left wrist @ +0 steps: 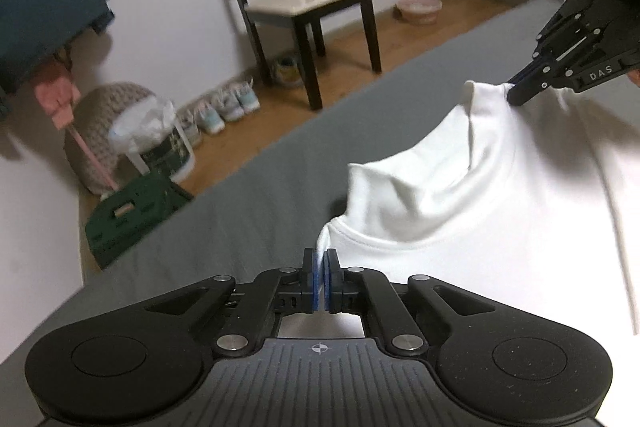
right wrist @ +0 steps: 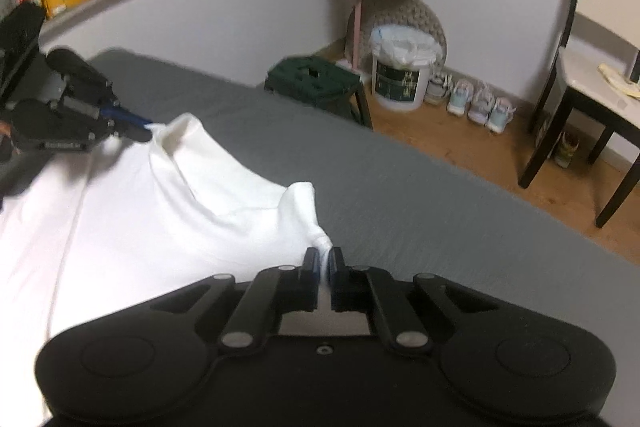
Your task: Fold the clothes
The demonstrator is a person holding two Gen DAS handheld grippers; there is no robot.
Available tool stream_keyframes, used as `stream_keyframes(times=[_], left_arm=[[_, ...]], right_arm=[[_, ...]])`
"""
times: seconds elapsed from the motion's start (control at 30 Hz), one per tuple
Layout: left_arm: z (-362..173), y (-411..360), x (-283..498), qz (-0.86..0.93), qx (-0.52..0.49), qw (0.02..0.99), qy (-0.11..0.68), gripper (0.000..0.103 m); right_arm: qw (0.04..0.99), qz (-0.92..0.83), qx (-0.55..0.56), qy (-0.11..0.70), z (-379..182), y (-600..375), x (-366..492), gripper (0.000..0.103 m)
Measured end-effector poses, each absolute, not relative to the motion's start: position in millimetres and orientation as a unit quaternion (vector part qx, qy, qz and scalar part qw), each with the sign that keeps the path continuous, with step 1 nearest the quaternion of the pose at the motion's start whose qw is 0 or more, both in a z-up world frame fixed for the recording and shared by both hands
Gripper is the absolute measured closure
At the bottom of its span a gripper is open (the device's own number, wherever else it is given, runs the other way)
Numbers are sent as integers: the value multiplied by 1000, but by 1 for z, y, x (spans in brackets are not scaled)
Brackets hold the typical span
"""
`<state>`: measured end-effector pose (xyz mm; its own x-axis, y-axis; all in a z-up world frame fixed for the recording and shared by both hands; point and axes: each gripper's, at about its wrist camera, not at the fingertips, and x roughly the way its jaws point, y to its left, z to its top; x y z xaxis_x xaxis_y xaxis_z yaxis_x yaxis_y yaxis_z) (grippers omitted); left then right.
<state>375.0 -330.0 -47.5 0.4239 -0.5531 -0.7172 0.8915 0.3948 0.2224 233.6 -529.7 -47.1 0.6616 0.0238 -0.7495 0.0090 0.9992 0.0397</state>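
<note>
While both of my claws are pinched down on the same edge of the white garment [left wrist: 460, 211], the line that matters is the stretch of cloth strung between them. My left gripper [left wrist: 321, 281] has its blue pads nearly together, with a thin fold of the white fabric caught between them at one corner; my right gripper [right wrist: 325, 277] is closed the same way on a bunched tip of cloth at the other corner. In the left wrist view the right gripper [left wrist: 520, 95] sits far and to the right of my own fingers, so the held edge runs diagonally away from me, sagging in a soft trough in the middle. The rest of the garment spreads out flat on the grey bed sheet [right wrist: 420, 195], off to the right of the left claw and to the left of the right claw. The held edge is lifted off the sheet; the body of the garment lies on it. I judge that any fold will turn on carrying this edge across the body, both claws moving together so the span stays taut. How far along the folding stands, I cannot tell from this.
</note>
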Motion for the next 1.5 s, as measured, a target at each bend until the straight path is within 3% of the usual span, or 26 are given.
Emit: stream_keyframes(times=[0.27,0.6,0.83,1.03,1.3,1.37,1.4,1.47,1.5], left_arm=[[9,-278,322,-493,290,794,204,101],[43,-158,185,-534,249,796,139,101],[2,-105,93,-547,299,763,170,101],[-49,-96,57,-534,371,732,204,101],[-49,-88,44,-531,382,725,217,101],[-46,-87,48,-532,360,734,220,101],[-44,-84,48,-532,339,742,225,99],[-37,-78,58,-525,284,760,256,78],[-33,-75,64,-519,257,769,271,51]], right_arm=[[933,17,-3,358,10,-501,184,98],[929,45,-37,365,22,-381,64,98],[925,64,-60,370,31,-297,-19,98],[870,90,-112,472,-33,-260,-11,98],[858,89,-114,493,-35,-255,-8,98],[855,91,-115,498,-34,-252,-10,91],[849,96,-112,508,-35,-249,-16,88],[848,97,-97,512,-30,-255,-22,76],[852,93,-86,508,-25,-260,-26,76]])
